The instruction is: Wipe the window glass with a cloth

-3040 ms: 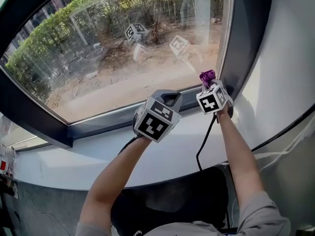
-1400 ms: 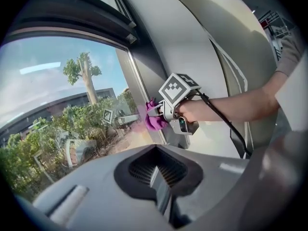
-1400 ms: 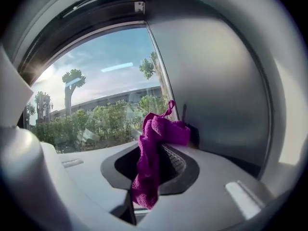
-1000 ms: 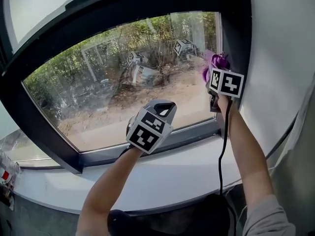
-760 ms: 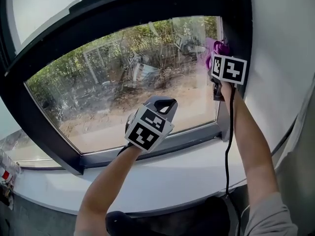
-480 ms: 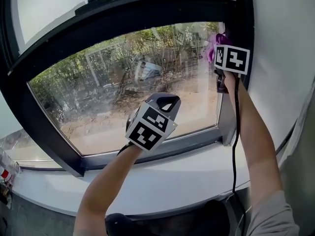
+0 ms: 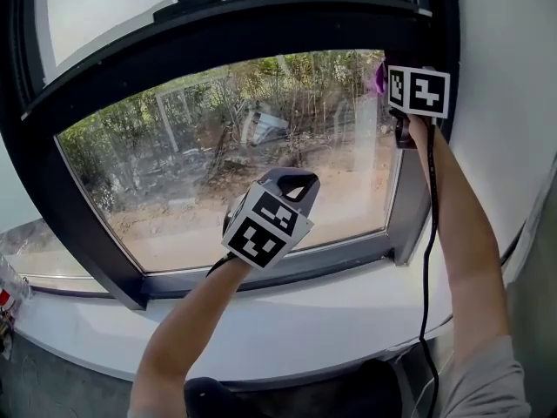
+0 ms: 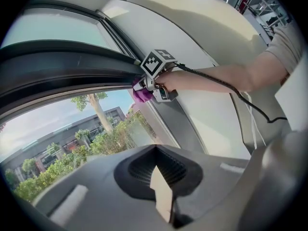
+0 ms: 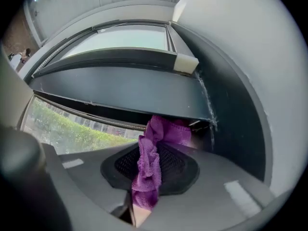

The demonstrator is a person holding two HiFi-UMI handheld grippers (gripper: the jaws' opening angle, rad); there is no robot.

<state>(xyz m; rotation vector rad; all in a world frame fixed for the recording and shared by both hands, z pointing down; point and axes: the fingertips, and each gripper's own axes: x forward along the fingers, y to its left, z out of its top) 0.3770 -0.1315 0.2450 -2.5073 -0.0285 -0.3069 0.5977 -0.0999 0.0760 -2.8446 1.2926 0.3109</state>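
**Cloth up in window's top right corner**

R gripper (image 9: pixel 142 214) pinches purple cloth (image 9: pixel 148 167) against glass (image 7: pixel 261 164) at frame's (image 7: pixel 218 24) upper right corner. L gripper (image 8: pixel 163 200) hangs near frame's bottom rail, jaws pressed together, nothing btwn.

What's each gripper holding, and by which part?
The right gripper pinches the cloth by one bunched end, rest sticking out. The left gripper is shut, empty.
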